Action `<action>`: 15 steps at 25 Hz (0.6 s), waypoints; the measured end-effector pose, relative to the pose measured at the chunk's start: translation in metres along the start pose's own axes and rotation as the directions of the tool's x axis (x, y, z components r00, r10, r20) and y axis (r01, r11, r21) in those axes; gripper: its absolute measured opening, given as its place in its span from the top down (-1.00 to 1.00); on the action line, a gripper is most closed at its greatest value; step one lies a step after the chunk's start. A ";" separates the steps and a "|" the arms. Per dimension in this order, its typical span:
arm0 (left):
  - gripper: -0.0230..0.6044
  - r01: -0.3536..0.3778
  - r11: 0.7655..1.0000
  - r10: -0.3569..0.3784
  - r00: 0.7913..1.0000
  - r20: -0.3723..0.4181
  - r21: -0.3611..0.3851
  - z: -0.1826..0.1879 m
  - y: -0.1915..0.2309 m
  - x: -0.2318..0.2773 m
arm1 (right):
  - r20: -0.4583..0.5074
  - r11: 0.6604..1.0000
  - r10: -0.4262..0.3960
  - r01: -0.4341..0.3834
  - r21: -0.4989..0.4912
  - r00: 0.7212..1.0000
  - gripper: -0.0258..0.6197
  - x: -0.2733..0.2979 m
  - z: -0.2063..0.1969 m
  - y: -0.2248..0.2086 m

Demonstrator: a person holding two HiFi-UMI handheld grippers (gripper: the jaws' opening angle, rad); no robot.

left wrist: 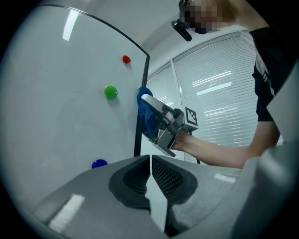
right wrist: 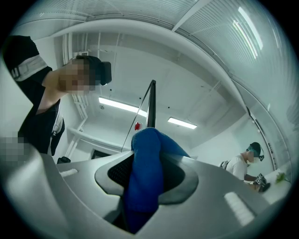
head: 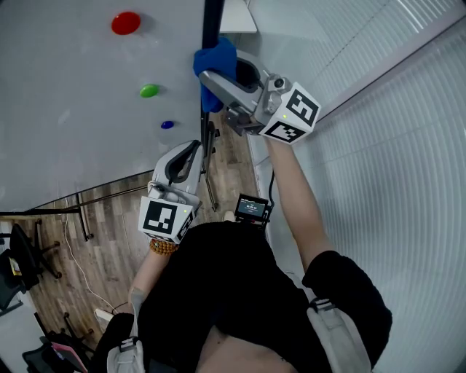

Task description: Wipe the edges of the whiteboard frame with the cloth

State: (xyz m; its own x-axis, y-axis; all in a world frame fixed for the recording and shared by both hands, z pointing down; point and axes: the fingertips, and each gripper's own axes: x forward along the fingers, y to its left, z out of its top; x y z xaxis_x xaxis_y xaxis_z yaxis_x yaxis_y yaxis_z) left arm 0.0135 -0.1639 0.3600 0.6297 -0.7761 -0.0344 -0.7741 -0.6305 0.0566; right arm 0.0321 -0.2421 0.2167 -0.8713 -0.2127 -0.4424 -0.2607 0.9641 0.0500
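Observation:
The whiteboard (head: 73,95) fills the upper left of the head view, its dark frame edge (head: 212,29) running down its right side. My right gripper (head: 218,69) is shut on a blue cloth (head: 216,58), and the cloth is pressed against that edge. In the right gripper view the cloth (right wrist: 145,177) bulges between the jaws of the right gripper (right wrist: 147,158), with the frame edge (right wrist: 151,100) rising just beyond it. My left gripper (head: 194,148) hangs lower, near the board's bottom corner, shut and empty. The left gripper view shows the left gripper (left wrist: 150,161), the cloth (left wrist: 146,116) and the frame edge (left wrist: 141,84).
Red (head: 125,22), green (head: 148,91) and blue (head: 167,124) magnets sit on the board. Below are a wooden floor, the board's stand legs (head: 210,182) and an office chair (head: 25,255). White blinds (head: 393,146) line the right. Another person (right wrist: 245,163) stands far off.

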 end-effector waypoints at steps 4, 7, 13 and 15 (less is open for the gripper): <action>0.93 0.002 1.000 -0.002 1.000 0.005 -0.004 0.009 -0.001 0.003 | -0.011 1.000 -0.012 0.012 0.001 1.000 0.41 0.000 -0.003 -0.002; 0.93 -0.001 1.000 0.001 1.000 0.004 -0.007 0.015 0.000 0.006 | -0.018 1.000 -0.016 0.016 0.000 1.000 0.41 0.000 -0.004 -0.004; 0.93 -0.004 1.000 0.004 1.000 0.010 -0.017 0.016 0.003 0.007 | -0.028 0.999 -0.045 0.045 -0.007 0.999 0.41 -0.004 -0.010 -0.008; 0.93 -0.007 1.000 0.007 1.000 0.015 -0.018 0.016 0.004 0.006 | -0.033 0.999 -0.049 0.048 -0.005 0.998 0.41 -0.005 -0.012 -0.008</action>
State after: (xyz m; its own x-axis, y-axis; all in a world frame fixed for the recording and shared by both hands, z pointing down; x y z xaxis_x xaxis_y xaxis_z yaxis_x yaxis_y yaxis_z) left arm 0.0133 -0.1713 0.3442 0.6230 -0.7807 -0.0486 -0.7771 -0.6248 0.0752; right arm 0.0333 -0.2511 0.2290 -0.8709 -0.2643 -0.4142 -0.3048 0.9518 0.0335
